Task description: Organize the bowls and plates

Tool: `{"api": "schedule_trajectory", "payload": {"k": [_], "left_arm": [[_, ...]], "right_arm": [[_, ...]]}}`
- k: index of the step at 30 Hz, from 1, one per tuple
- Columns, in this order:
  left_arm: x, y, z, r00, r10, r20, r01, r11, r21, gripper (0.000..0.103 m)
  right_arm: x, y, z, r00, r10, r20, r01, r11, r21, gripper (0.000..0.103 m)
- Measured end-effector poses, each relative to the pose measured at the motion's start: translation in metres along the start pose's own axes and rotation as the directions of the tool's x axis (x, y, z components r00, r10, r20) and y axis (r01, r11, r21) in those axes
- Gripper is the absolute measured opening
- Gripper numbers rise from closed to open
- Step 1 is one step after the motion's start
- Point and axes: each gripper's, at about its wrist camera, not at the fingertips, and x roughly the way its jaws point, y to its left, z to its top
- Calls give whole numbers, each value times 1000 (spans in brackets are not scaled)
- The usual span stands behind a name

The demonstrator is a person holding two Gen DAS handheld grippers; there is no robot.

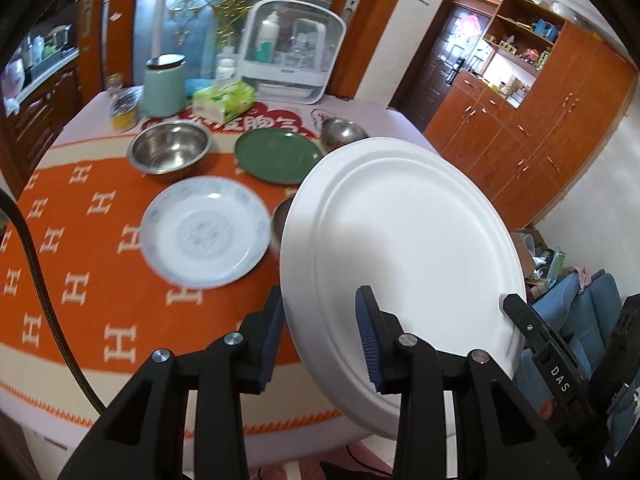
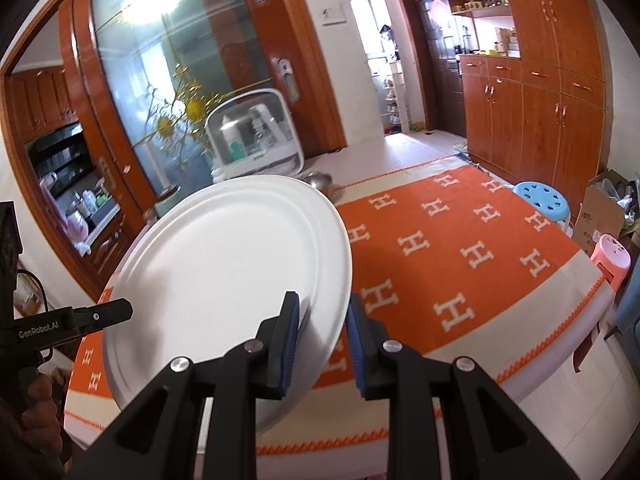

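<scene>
Both wrist views close — sharing white plate (image 1: 404,248).

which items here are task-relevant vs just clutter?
Job: white plate held by both tools, patterned plate, green plate, steel bowl, small steel bowl.
Clutter: tissue pack, mint canister, white storage box.

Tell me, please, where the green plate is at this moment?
In the left wrist view the green plate lies on the orange cloth, between two steel bowls, beyond the patterned plate.
</scene>
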Motion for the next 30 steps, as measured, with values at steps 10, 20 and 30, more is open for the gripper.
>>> {"api": "schedule_trajectory", "payload": {"k": [10, 20, 30], "left_arm": [[2, 33, -46, 996, 38, -81, -45, 996, -80, 34], [19, 61, -86, 981, 66, -183, -95, 983, -154, 34], [48, 82, -103, 965, 108, -239, -152, 973, -174, 34]], "right_arm": [[8, 21, -37, 991, 8, -132, -15, 999, -53, 24], [31, 31, -75, 960, 0, -279, -26, 996, -89, 25], [63, 34, -93, 935, -14, -355, -30, 993, -117, 26]]}}
